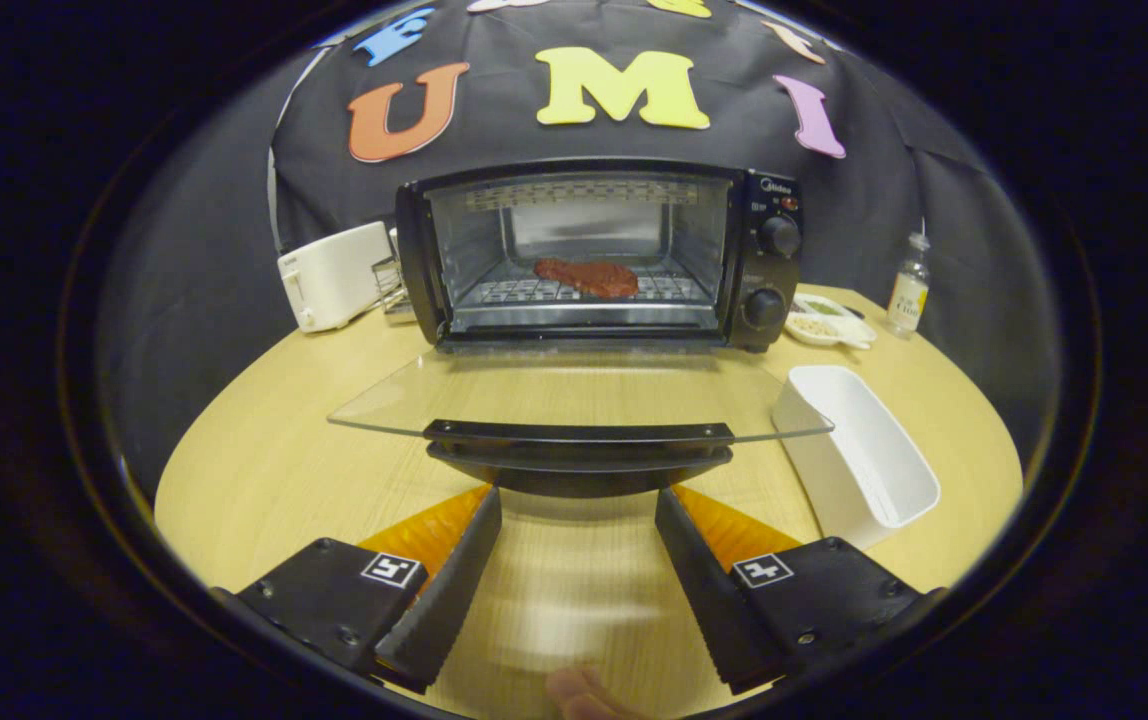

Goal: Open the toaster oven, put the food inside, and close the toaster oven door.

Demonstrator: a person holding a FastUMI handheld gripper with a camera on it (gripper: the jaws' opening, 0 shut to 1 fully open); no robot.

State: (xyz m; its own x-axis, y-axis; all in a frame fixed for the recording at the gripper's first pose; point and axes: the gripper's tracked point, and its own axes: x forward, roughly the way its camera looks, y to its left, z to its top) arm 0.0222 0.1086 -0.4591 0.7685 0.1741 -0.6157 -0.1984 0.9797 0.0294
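**Food is in, door yet to be closed**

The toaster oven (599, 255) stands at the far edge of the round wooden table (264, 470), its glass door (574, 395) folded fully down and lying flat toward the gripper (579, 505). The food (587, 277), a reddish-brown slab that looks like a piece of meat, rests on the wire rack inside the chamber, near the middle. So two of the three steps look done: the oven is open and the food is loaded. What remains, by my reading, is lifting the door back up until it shuts.

The gripper's fingers stand wide apart and hold nothing; their tips sit just short of the dark door handle (579, 450), which lies just ahead of them (well placed for a lift from below).

Off to the right, beside the open door, is an empty white tray (859, 450). A white toaster (334, 275) sits at the oven's left, and a small dish (829, 322) and a bottle (908, 286) near the table's far right edge.
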